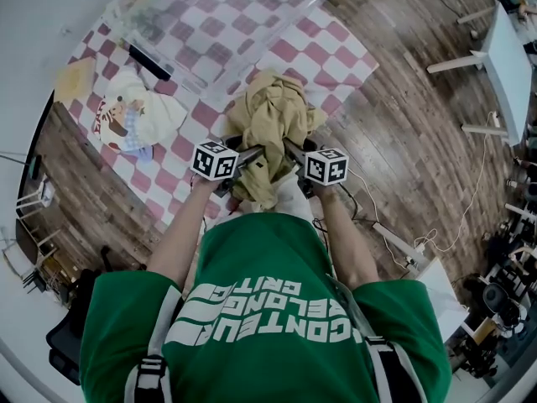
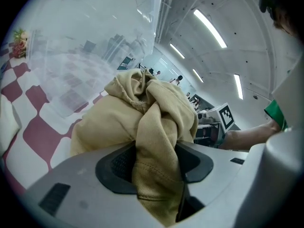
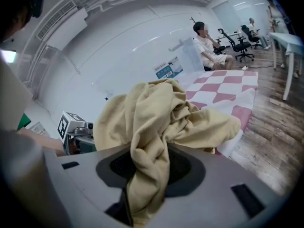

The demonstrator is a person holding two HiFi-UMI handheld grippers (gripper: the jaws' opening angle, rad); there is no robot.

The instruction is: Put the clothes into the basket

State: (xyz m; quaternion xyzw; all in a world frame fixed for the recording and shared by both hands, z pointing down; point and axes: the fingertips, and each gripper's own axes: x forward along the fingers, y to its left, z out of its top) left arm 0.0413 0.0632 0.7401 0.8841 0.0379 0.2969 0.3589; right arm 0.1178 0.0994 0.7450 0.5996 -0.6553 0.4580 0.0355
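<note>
A crumpled tan garment (image 1: pixel 270 120) hangs bunched over the near edge of the pink-and-white checked cloth (image 1: pixel 327 44). My left gripper (image 1: pixel 243 159) is shut on its left side, a thick fold (image 2: pixel 156 160) squeezed between the dark pads. My right gripper (image 1: pixel 289 151) is shut on its right side, where another fold (image 3: pixel 149 170) fills the jaws. The clear plastic basket (image 1: pixel 220 23) stands beyond the garment at the far side of the cloth. A white garment with a cartoon print (image 1: pixel 134 116) lies on the cloth to the left.
A yellow item (image 1: pixel 75 78) lies at the cloth's left edge. Wooden floor (image 1: pixel 403 149) spreads to the right, with white table legs (image 1: pixel 470 61) and a cable (image 1: pixel 457 212). People sit on office chairs (image 3: pixel 211 49) in the far background.
</note>
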